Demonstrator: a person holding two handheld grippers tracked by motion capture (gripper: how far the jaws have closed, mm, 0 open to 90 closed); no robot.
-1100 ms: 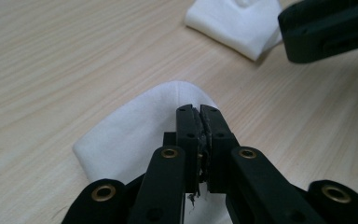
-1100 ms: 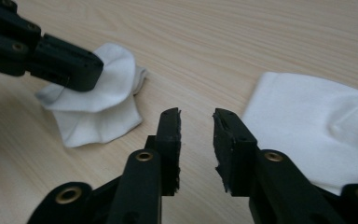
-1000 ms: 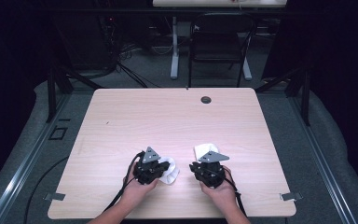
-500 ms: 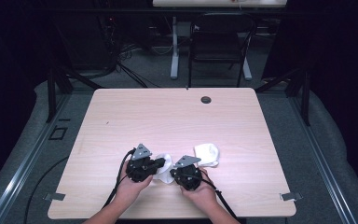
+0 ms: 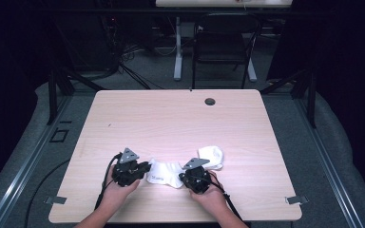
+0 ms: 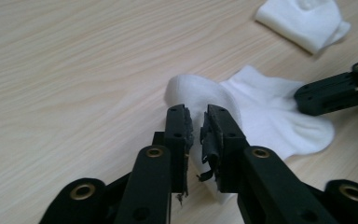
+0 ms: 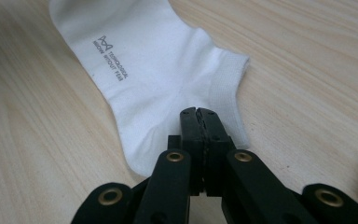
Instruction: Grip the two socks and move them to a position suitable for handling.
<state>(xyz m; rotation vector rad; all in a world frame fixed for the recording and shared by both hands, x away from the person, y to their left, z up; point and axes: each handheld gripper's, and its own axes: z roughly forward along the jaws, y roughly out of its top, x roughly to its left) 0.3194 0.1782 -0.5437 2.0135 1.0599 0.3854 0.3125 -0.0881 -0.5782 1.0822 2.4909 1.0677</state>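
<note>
On the table [image 5: 180, 118], a white sock [image 5: 165, 173] lies flat near the front edge between both grippers, the left gripper [image 6: 196, 128] nearly closed on its toe end, the right gripper [image 7: 200, 122] clamped on its cuff end, and a second sock [image 5: 211, 156] lies folded just beyond.

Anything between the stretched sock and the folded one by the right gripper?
Nothing visible. The sock lies flat between the left gripper and right gripper, and bare table separates it from the folded sock.
</note>
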